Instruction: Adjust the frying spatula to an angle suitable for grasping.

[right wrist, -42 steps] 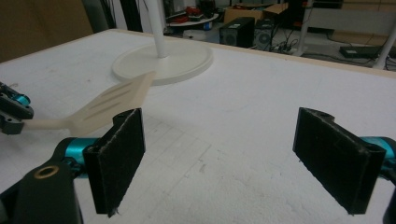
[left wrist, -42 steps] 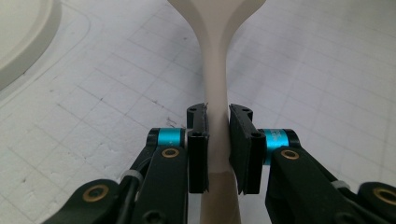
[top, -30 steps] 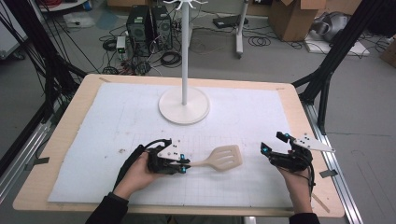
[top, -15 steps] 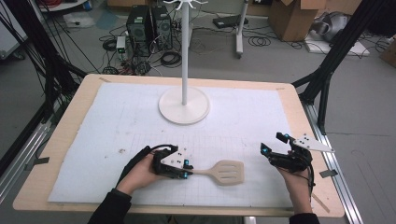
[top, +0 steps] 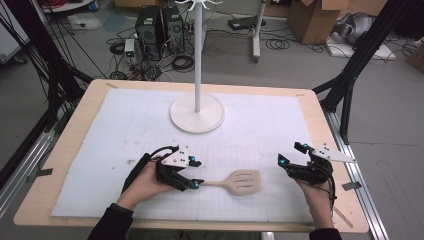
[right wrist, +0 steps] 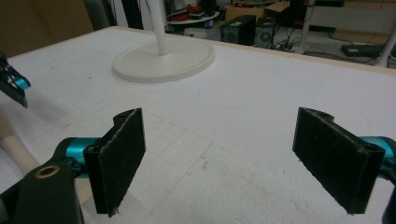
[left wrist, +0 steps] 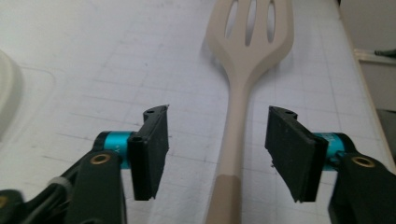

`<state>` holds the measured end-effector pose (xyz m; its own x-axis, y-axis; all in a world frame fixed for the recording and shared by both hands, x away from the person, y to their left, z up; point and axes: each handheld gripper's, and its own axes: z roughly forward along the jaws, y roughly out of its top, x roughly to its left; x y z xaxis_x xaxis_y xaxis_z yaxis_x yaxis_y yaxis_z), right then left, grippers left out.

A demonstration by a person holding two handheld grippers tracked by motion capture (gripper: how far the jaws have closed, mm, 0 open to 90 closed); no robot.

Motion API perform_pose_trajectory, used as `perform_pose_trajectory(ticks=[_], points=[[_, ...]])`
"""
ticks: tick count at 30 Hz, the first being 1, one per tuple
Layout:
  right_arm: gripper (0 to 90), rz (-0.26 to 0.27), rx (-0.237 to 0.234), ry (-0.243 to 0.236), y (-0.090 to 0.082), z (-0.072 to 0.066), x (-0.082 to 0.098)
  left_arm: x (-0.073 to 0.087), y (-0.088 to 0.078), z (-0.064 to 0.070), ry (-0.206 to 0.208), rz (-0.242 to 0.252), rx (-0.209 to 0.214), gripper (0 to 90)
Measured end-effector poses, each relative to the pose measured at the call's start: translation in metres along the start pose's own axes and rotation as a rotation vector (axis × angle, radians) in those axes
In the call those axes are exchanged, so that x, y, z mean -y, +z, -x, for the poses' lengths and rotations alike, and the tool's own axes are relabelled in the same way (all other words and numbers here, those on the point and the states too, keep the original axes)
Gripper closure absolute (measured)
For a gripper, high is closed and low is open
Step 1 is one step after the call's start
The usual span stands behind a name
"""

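so the left gripper [top: 195, 173] is sitting low near the front edge of the table [top: 80, 115], a bit left of the middle, and its jaws have just been opening: in the left gripper view the two black pads [left wrist: 150, 151] stand apart on either side of the spatula [left wrist: 243, 93] handle with a clear gap each side, so the handle is between them but nothing is pinching it. the spatula lies flat on the white mat [top: 125, 125], long axis running roughly along the front edge, handle end at the left gripper and the slotted blade pointing off toward the right side of the table. the right gripper [top: 291, 156] is over by the front right corner, jaws wide apart with nothing in them, and there's a stretch of bare mat between it and the blade. so the left hand is clearly the nearer one, it's basically right on the handle, while the right hand would have to come across toward the blade. further back, around the middle of the table, there's a white stand [top: 197, 112] with a round base and tall pole, well apart from both grippers. my guess is the spatula has just been set down.
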<state>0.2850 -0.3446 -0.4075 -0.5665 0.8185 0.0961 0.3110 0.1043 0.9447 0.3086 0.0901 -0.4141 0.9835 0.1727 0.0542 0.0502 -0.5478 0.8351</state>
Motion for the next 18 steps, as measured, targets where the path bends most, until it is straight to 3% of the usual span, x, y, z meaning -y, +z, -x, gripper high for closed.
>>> perform_pose_trajectory(ticks=[2,3,5,7,8,9,11,12,14,15,16,17,18], points=[[16.0,0.001,-0.001,0.001,0.000,0.000,0.000,0.001,-0.013,0.001,0.001,0.041,-0.007,33.3],[16.0,0.001,-0.006,0.003,0.000,0.000,0.000,0.004,-0.026,0.002,-0.003,0.084,-0.019,28.9],[16.0,0.002,-0.009,0.005,0.000,0.000,0.000,0.006,-0.033,0.003,-0.009,0.110,-0.022,27.5],[16.0,0.004,-0.014,0.008,0.000,-0.001,0.000,0.013,-0.047,0.006,-0.011,0.156,-0.060,27.2],[15.7,0.006,-0.018,0.006,0.001,-0.001,-0.001,0.022,-0.060,0.008,-0.017,0.207,-0.107,26.1],[15.6,0.008,-0.022,0.003,0.001,-0.002,-0.001,0.022,-0.060,0.008,-0.017,0.207,-0.107,25.8],[15.5,0.007,-0.027,0.002,0.001,-0.003,-0.001,0.033,-0.073,0.009,-0.024,0.266,-0.144,24.8],[15.4,0.014,-0.032,-0.008,0.002,-0.004,-0.002,0.044,-0.084,0.009,-0.058,0.297,-0.164,22.6],[15.1,0.019,-0.047,-0.008,0.002,-0.006,-0.003,0.049,-0.090,0.009,-0.071,0.311,-0.170,22.1],[15.0,0.021,-0.056,-0.012,0.002,-0.006,-0.003,0.059,-0.100,0.009,-0.100,0.331,-0.201,22.0],[15.0,0.021,-0.056,-0.012,0.002,-0.006,-0.003,0.059,-0.100,0.009,-0.100,0.331,-0.201,21.7],[14.5,0.023,-0.070,-0.012,0.002,-0.007,-0.003,0.066,-0.110,0.006,-0.147,0.356,-0.217,21.1],[14.5,0.023,-0.070,-0.012,0.002,-0.007,-0.003,0.066,-0.110,0.006,-0.147,0.356,-0.217,20.5]])
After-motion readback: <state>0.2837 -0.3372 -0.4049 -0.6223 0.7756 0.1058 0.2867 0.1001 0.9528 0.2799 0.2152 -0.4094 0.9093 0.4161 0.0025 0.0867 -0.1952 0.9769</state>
